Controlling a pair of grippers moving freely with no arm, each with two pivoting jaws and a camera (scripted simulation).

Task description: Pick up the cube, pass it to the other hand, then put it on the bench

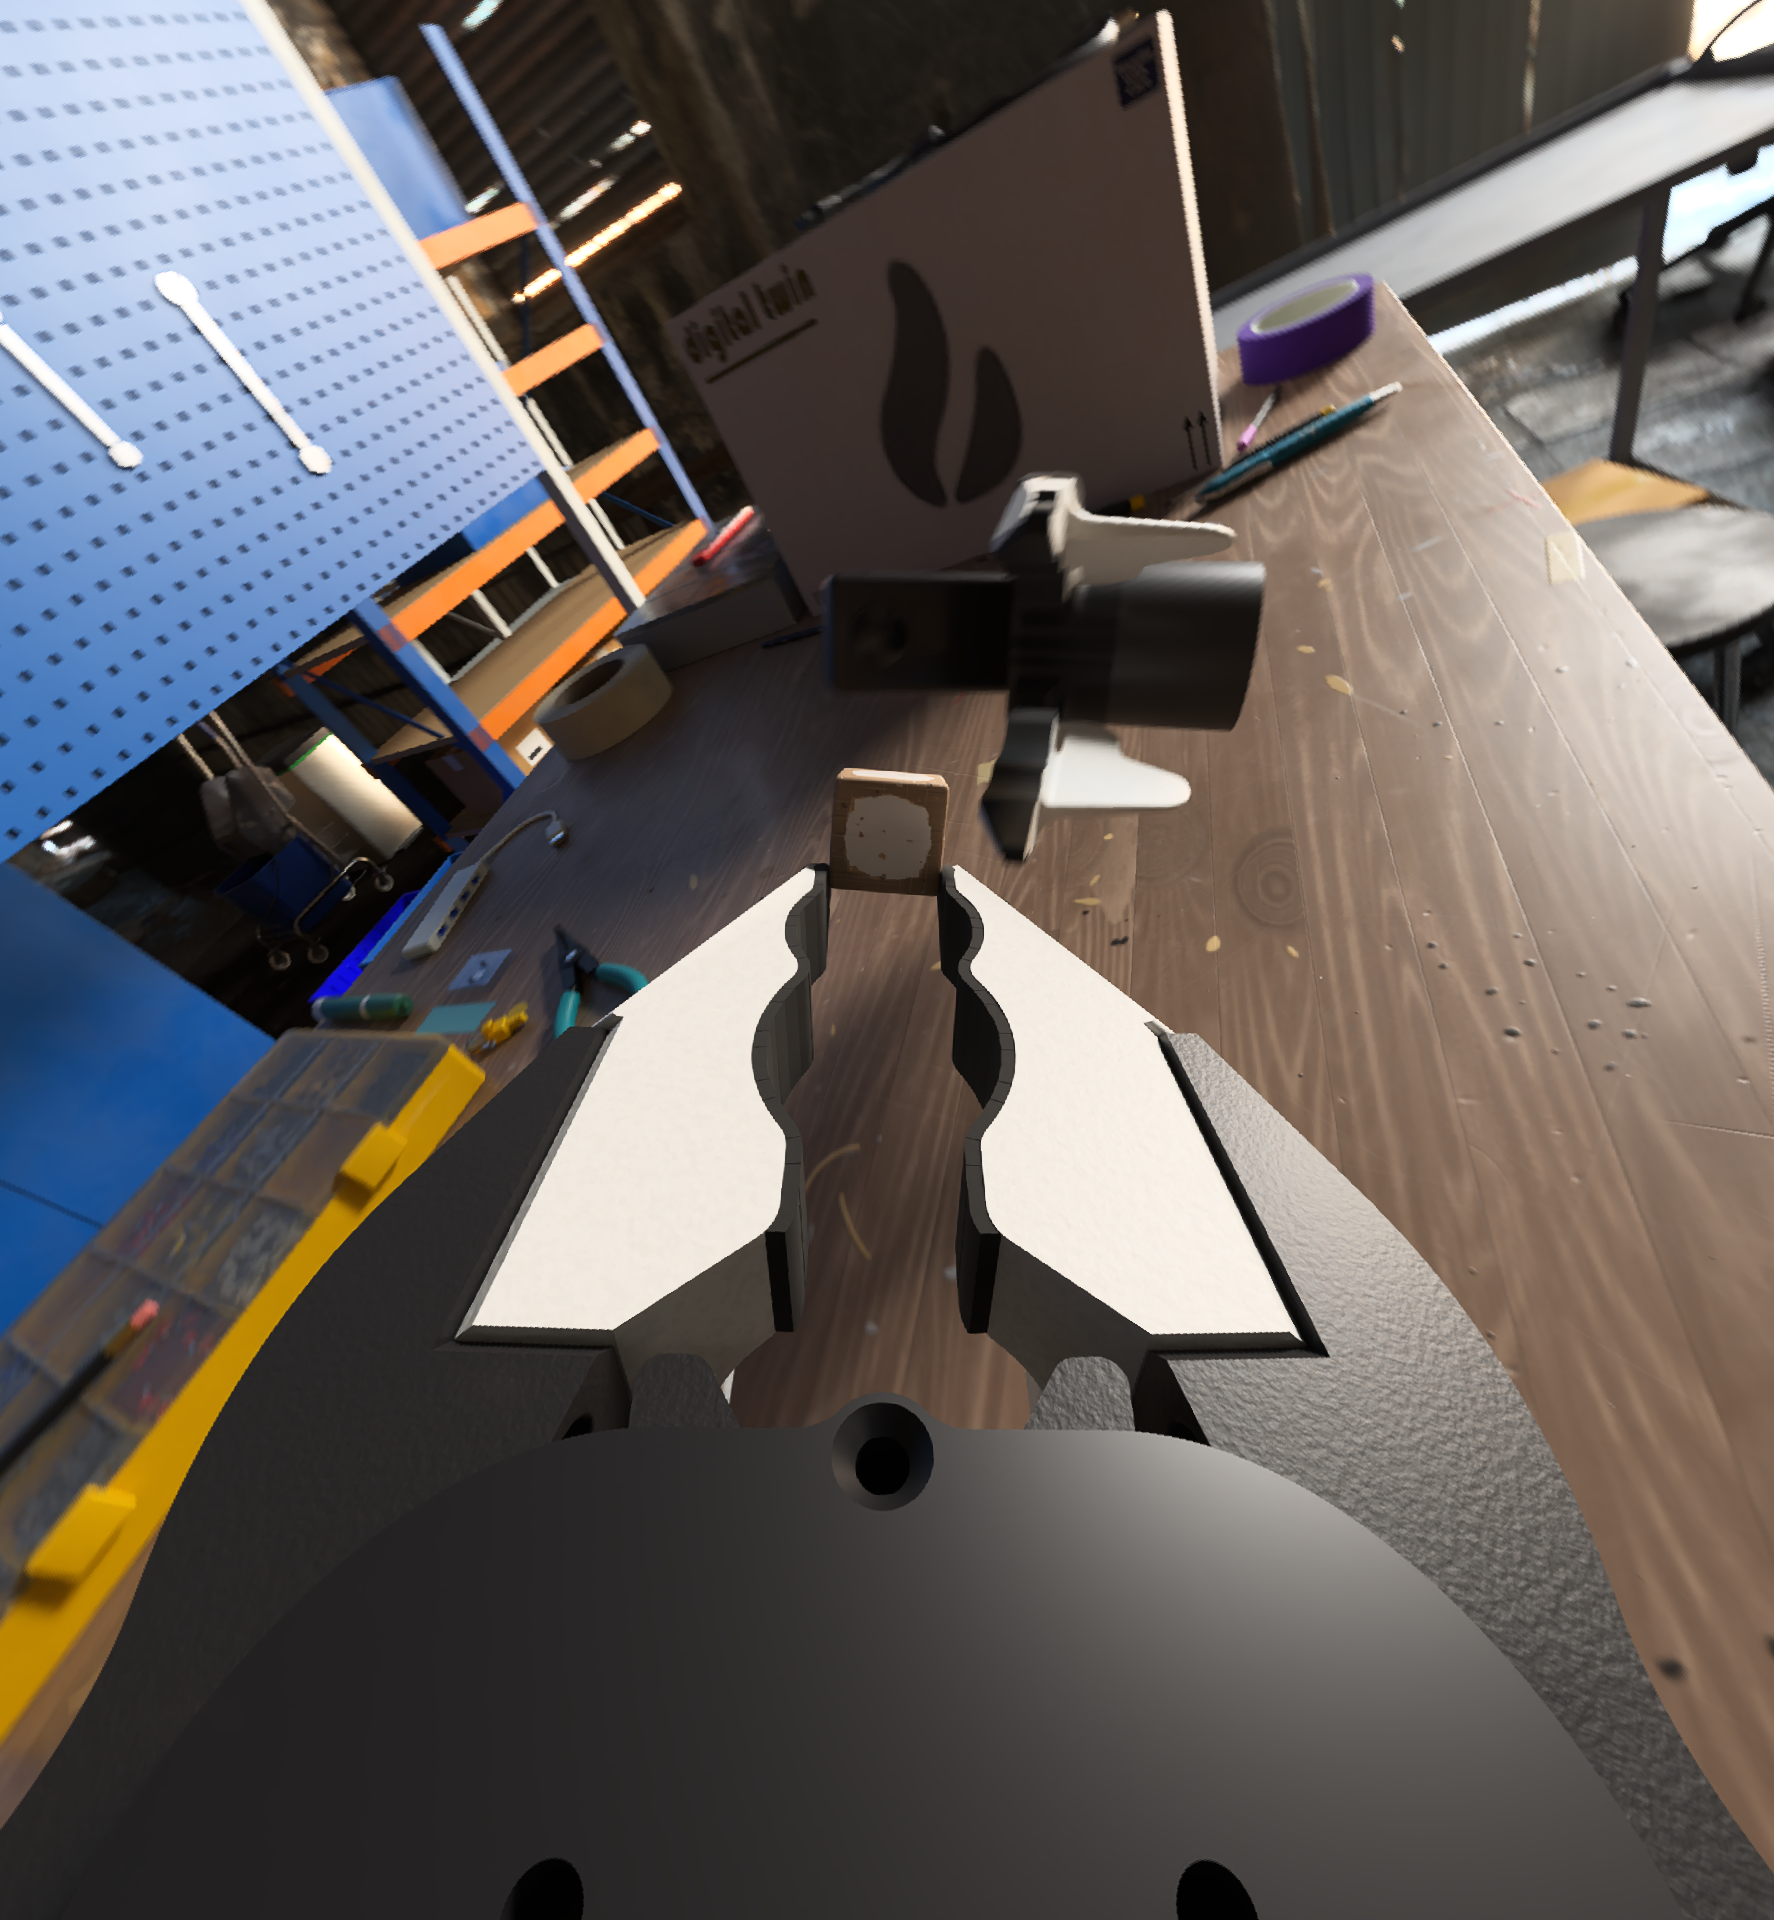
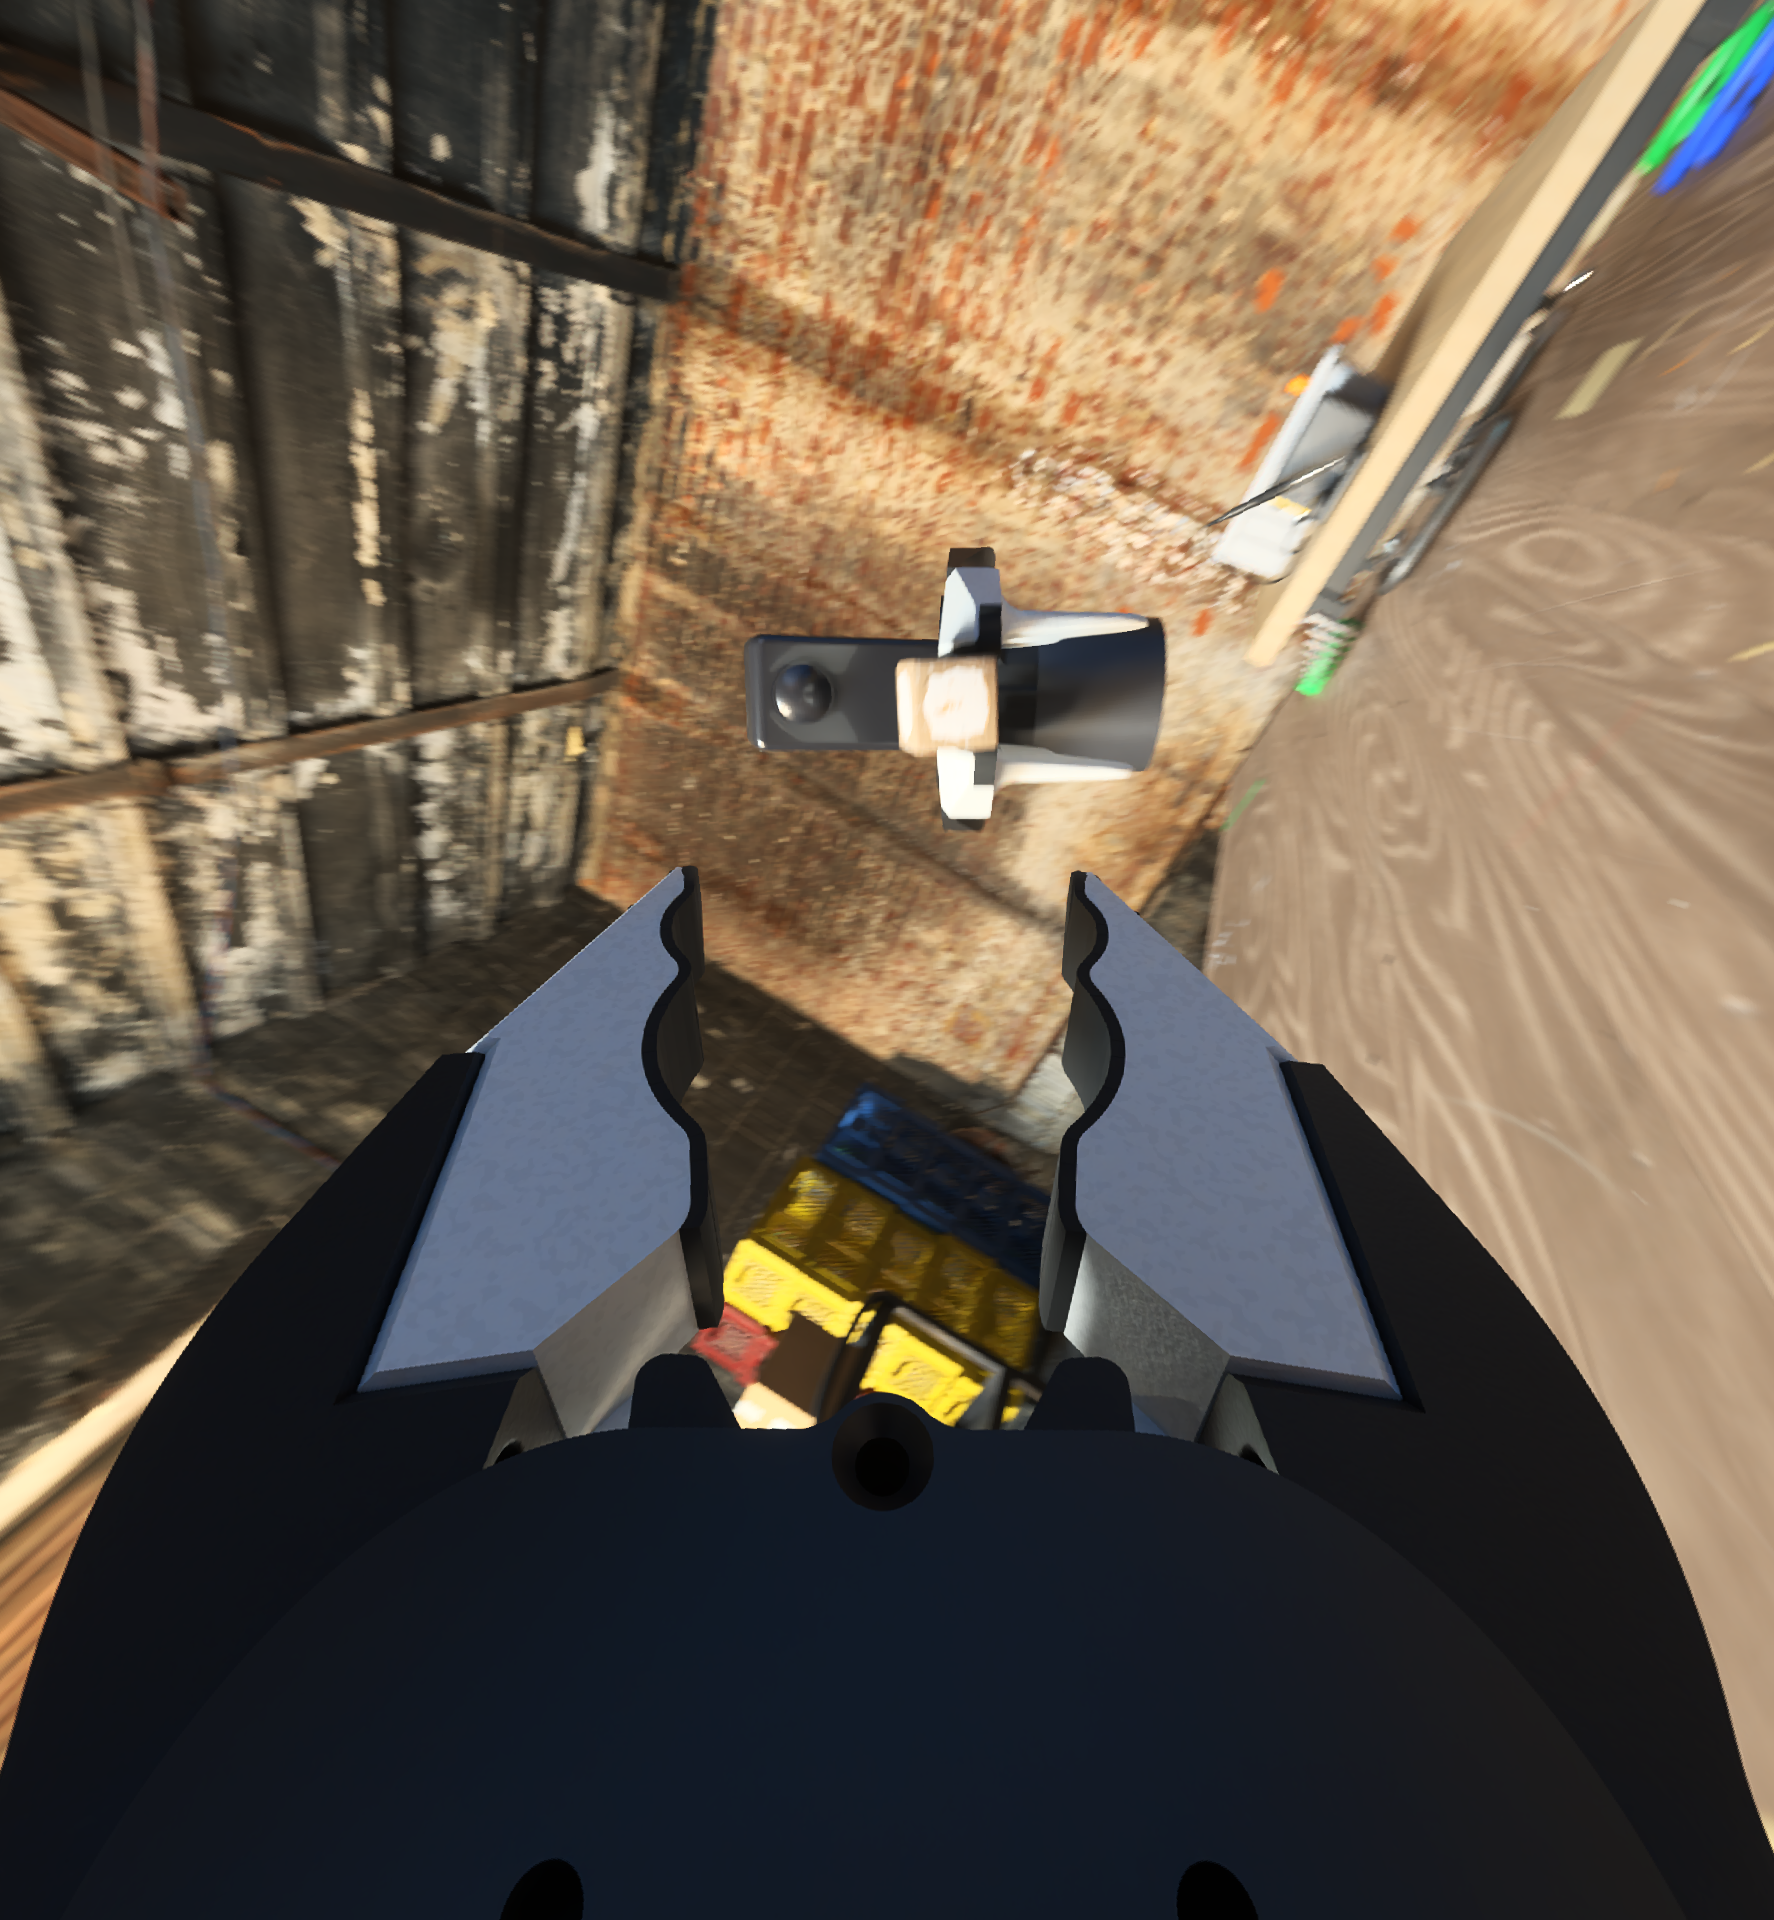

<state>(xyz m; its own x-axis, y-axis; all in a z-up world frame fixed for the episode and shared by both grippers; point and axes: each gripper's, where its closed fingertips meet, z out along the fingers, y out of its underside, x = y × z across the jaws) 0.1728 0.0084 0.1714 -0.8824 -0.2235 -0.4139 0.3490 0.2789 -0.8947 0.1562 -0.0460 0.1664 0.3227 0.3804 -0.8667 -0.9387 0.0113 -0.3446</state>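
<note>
The cube (image 1: 885,836), a small worn wooden block, is pinched between the fingertips of my left gripper (image 1: 883,881), which is shut on it and holds it above the wooden bench (image 1: 1434,987). My right gripper (image 1: 1018,665) hovers just beyond the cube, facing it, with its white fingers spread wide. In the right wrist view my right gripper (image 2: 883,883) is open and empty. Ahead of it, apart from it, is the left gripper (image 2: 966,694) holding the cube (image 2: 950,709). The bench (image 2: 1589,987) runs along the right.
On the bench are a cardboard box (image 1: 966,343), a purple tape roll (image 1: 1304,327), pens (image 1: 1298,436), a beige tape roll (image 1: 602,701), pliers (image 1: 582,987) and a yellow parts organiser (image 1: 187,1299). A blue pegboard (image 1: 187,416) stands at the left. Yellow crates (image 2: 883,1278) lie below.
</note>
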